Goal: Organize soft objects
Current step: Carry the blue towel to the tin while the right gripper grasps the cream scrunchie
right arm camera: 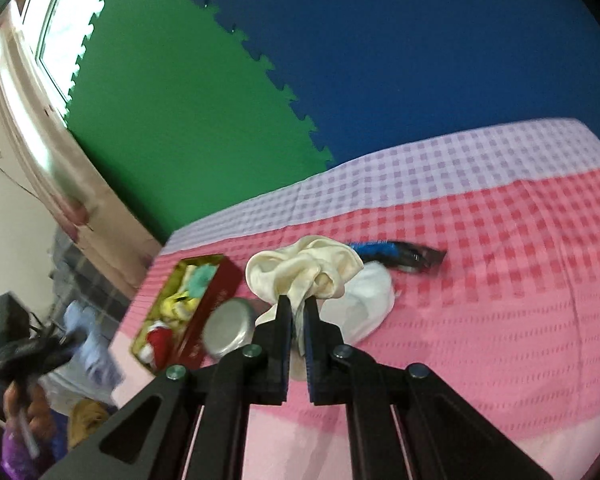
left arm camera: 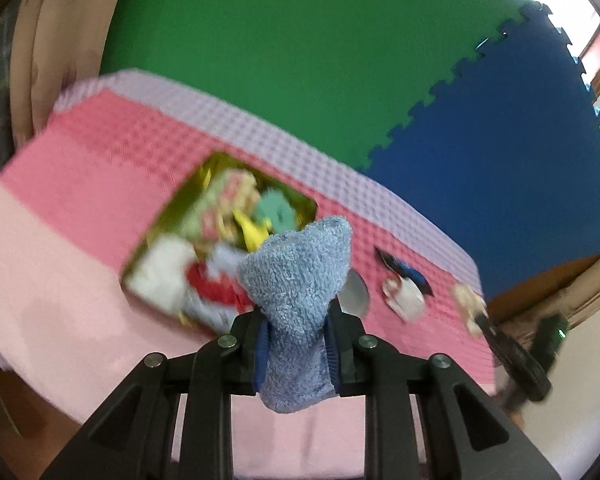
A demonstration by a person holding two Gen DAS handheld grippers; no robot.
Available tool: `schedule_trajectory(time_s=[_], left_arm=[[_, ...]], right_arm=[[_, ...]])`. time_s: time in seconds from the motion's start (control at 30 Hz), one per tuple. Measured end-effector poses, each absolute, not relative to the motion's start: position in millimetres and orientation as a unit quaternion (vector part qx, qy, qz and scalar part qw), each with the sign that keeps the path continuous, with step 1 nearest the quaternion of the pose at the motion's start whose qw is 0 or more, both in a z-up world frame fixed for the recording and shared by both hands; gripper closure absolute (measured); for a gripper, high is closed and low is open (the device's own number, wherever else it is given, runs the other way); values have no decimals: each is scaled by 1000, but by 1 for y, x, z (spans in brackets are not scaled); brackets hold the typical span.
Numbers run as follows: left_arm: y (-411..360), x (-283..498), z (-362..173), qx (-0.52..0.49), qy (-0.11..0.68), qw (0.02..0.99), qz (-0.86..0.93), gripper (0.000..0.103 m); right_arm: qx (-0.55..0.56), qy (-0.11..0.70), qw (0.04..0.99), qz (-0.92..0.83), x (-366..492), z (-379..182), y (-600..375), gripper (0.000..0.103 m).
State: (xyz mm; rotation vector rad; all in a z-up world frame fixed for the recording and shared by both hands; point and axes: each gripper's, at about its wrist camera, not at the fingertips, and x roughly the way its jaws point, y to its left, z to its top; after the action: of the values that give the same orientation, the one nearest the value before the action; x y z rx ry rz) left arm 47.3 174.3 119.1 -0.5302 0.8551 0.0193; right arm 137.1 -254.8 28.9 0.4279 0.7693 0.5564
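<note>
My left gripper [left arm camera: 296, 320] is shut on a light blue terry cloth [left arm camera: 296, 268], held up in front of an open tin [left arm camera: 168, 216]. The tin has a gold inside and red sides and holds several soft items: white, red, yellow, green and pink ones. My right gripper [right arm camera: 298, 304] is shut on a cream satin scrunchie [right arm camera: 300, 264], lifted just above a white cloth [right arm camera: 368, 300]. The tin [right arm camera: 210, 308] lies to its left. In the right wrist view the blue cloth [right arm camera: 94, 340] hangs at far left, blurred.
A round silver lid [right arm camera: 230, 326] lies next to the tin's red side. A blue-and-black item [right arm camera: 396, 252] lies behind the white cloth. Everything rests on a pink and lilac checked cover [right arm camera: 500, 280]. Green and blue foam mats [left arm camera: 300, 60] form the back wall.
</note>
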Motion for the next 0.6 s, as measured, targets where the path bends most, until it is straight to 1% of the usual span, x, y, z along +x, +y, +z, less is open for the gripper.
schedule_trajectory(time_s=[0.1, 0.23, 0.43, 0.6], left_arm=[[184, 77, 122, -215, 415, 884, 18, 82], [197, 122, 114, -162, 428, 889, 15, 82], [210, 187, 76, -108, 470, 876, 10, 82], [213, 218, 49, -83, 492, 867, 12, 82]], right_arm=[[222, 374, 858, 273, 128, 28, -261, 97], [225, 377, 854, 278, 118, 28, -261, 98], [224, 386, 849, 284, 111, 25, -255, 98], [220, 391, 847, 285, 113, 23, -251, 98]])
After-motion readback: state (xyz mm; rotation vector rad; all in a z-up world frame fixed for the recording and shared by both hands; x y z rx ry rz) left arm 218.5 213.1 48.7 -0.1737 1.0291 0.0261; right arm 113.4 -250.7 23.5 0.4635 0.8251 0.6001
